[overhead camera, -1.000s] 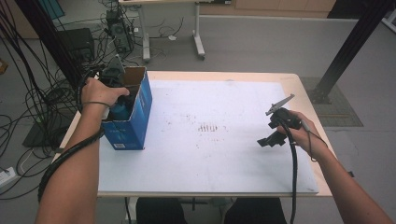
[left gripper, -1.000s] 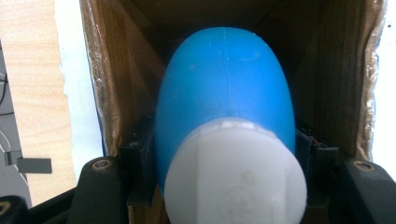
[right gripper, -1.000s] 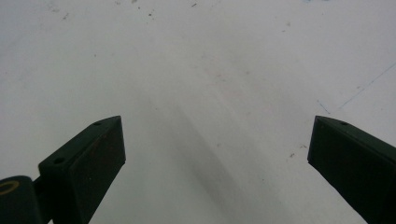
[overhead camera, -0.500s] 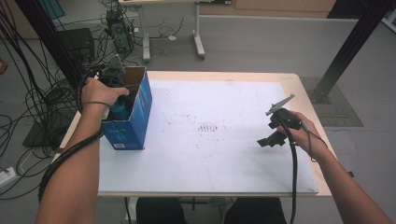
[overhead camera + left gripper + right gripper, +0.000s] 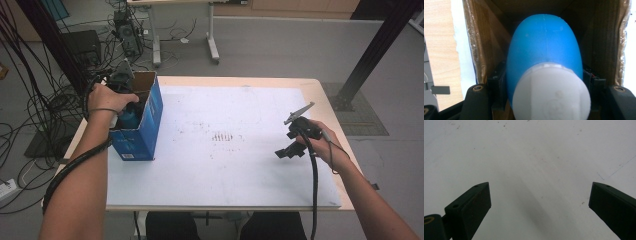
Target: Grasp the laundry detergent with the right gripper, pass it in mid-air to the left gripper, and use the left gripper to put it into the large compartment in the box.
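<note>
A blue cardboard box [image 5: 142, 135] stands open-topped at the table's left edge. My left gripper [image 5: 546, 77] reaches down into it, and its jaws press from both sides on a blue bottle [image 5: 544, 45] with a white cap [image 5: 551, 95]. In the high view the person's left hand [image 5: 107, 100] covers the gripper at the box's mouth, and a bit of the blue bottle [image 5: 129, 119] peeks out below it. My right gripper [image 5: 289, 151] hovers low over the white sheet [image 5: 225, 165] at the right side. Its jaws stand wide apart with nothing between them [image 5: 540, 192].
The white sheet covers most of the wooden table [image 5: 330, 110]. Cables [image 5: 30, 115] lie tangled on the floor at the left. A black post [image 5: 372, 50] rises at the back right, and another table's legs [image 5: 212, 35] stand behind.
</note>
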A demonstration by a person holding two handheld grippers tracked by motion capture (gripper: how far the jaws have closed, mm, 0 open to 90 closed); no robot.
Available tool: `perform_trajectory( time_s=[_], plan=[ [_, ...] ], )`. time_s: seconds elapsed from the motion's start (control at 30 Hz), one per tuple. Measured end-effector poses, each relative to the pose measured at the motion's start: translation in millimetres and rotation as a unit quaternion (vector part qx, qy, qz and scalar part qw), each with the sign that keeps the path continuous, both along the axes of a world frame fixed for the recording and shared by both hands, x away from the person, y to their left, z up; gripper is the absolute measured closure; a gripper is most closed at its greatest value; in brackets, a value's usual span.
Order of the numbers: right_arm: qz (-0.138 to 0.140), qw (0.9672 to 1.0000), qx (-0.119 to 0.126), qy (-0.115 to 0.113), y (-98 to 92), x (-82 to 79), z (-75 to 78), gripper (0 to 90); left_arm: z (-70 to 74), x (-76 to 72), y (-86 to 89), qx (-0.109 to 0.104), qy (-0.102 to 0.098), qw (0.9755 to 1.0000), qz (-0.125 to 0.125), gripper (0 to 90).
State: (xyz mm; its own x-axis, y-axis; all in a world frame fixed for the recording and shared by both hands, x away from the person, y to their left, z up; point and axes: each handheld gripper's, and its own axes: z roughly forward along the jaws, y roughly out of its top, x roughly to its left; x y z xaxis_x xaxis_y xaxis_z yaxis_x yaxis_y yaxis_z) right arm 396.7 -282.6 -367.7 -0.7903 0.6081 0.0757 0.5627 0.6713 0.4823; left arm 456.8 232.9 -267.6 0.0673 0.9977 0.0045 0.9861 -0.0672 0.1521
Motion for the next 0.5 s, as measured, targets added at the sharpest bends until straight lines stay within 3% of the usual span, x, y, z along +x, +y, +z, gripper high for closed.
perform_trajectory(
  time_s=[0.27,0.5],
  plan=[
    [0.0,1.0,0.0,0.002,0.8,1.3,-2.4,3.7,-1.7,1.8,-0.7,0.0,0.005,1.0,0.001,33.1],
    [0.0,1.0,-0.001,0.003,1.2,2.6,-2.5,3.7,8.8,0.8,-3.9,0.003,0.005,1.0,0.0,32.3]
  ],
)
